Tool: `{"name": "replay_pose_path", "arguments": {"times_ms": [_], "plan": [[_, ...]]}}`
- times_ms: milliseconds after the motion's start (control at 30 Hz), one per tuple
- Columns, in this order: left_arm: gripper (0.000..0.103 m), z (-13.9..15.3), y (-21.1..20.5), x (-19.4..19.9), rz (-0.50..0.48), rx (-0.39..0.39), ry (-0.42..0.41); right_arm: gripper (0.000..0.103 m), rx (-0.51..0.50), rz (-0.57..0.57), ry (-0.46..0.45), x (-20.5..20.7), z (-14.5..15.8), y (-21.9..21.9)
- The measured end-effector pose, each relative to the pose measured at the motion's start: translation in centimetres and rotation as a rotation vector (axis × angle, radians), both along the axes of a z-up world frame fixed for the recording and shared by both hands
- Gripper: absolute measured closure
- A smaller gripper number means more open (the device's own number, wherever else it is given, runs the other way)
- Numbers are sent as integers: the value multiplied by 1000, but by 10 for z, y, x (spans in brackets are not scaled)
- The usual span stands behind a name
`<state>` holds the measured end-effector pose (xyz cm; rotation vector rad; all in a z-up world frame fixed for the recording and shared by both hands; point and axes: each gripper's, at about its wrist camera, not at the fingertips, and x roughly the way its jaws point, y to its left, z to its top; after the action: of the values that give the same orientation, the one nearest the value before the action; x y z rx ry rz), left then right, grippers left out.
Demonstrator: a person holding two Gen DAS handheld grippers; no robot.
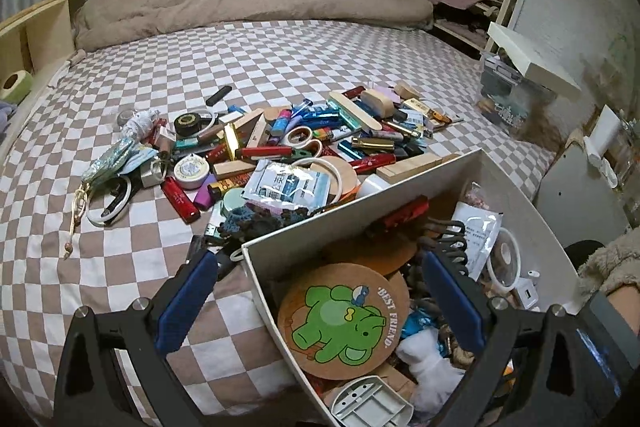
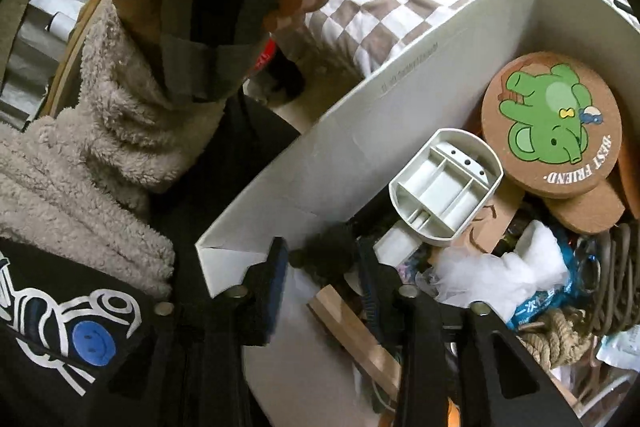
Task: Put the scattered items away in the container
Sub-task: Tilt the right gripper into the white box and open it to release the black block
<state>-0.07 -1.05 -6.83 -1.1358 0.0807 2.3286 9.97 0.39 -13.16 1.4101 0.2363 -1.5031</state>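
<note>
The white cardboard box (image 1: 360, 205) sits on the brown-and-white checkered bed (image 1: 160, 267), already part-filled. The left tool (image 1: 316, 303) hangs spread wide astride the box's near wall, one blue finger (image 1: 186, 301) outside over the bed, the other inside, nothing between them. Inside the box lies a round cork coaster printed with a green elephant (image 1: 344, 319). Beyond the box's far wall the scattered pile of lighters, tape rolls and wooden blocks (image 1: 280, 143) lies on the bed. The right tool (image 2: 324, 267) hovers over the box's near corner, jaws slightly parted around a dark fuzzy lump (image 2: 332, 247); whether the pads press it I cannot tell.
</note>
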Motion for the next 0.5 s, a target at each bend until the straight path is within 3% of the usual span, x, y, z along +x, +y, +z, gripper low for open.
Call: {"name": "replay_pose_path", "arguments": {"times_ms": [33, 67, 333, 500], "plan": [[1, -1, -1, -1, 4, 1, -6, 38, -5, 6, 3, 1, 1, 0], [1, -1, -1, -1, 8, 1, -7, 34, -10, 10, 7, 2, 2, 0], [1, -1, -1, -3, 25, -11, -3, 34, -36, -2, 15, 8, 11, 14], [1, -1, 2, -3, 27, -18, -1, 34, -60, -73, 39, 6, 22, 38]]}}
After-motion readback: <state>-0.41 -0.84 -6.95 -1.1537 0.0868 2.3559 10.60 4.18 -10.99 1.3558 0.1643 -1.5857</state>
